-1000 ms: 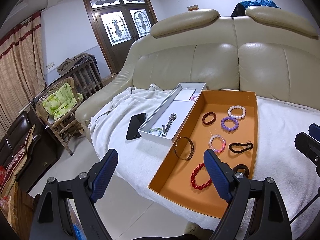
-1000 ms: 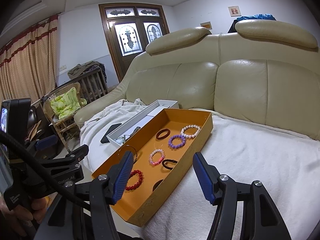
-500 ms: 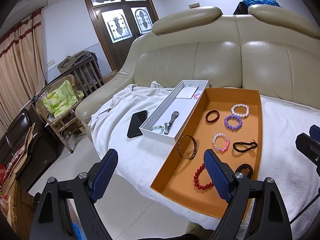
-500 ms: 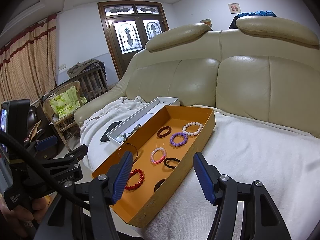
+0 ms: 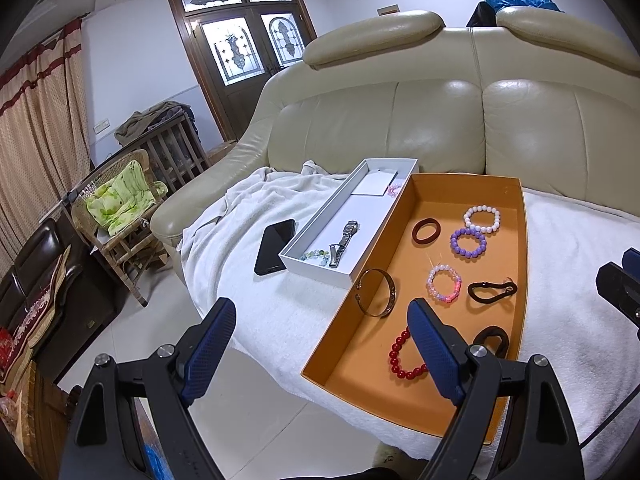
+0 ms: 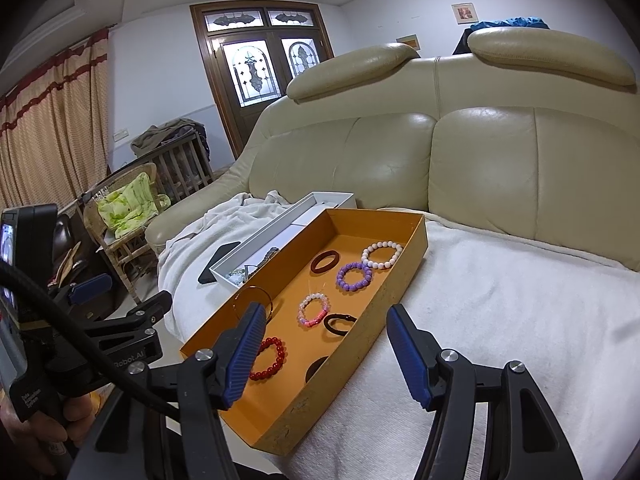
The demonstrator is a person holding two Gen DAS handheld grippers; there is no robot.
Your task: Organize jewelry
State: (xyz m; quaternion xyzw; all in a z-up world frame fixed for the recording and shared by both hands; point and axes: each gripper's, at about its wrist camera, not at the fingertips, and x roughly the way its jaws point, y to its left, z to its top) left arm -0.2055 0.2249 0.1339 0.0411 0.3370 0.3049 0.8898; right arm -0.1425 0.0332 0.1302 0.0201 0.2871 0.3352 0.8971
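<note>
An orange tray (image 5: 520,240) (image 6: 400,280) lies on a white blanket on the sofa and holds several bracelets: a red bead one (image 5: 402,358) (image 6: 269,358), a metal bangle (image 5: 376,292), a pink bead one (image 5: 443,283) (image 6: 314,310), a purple one (image 5: 468,242) (image 6: 354,276), a white one (image 5: 482,219) and dark hair ties (image 5: 492,292). A long white box (image 5: 320,268) (image 6: 256,240) beside it holds a metal watch (image 5: 344,242) and a bead bracelet (image 5: 316,256). My left gripper (image 5: 320,348) is open and empty before the tray's near-left corner. My right gripper (image 6: 326,344) is open and empty above the tray's near end.
A black phone (image 5: 275,246) lies on the blanket left of the white box. The beige leather sofa back (image 5: 440,120) rises behind. A wicker chair with a green cushion (image 5: 120,200) and a dark cabinet (image 5: 40,280) stand on the floor to the left.
Both grippers have moved slightly; the tray and box appear a little lower and closer in both views. Nothing was grasped or moved.
</note>
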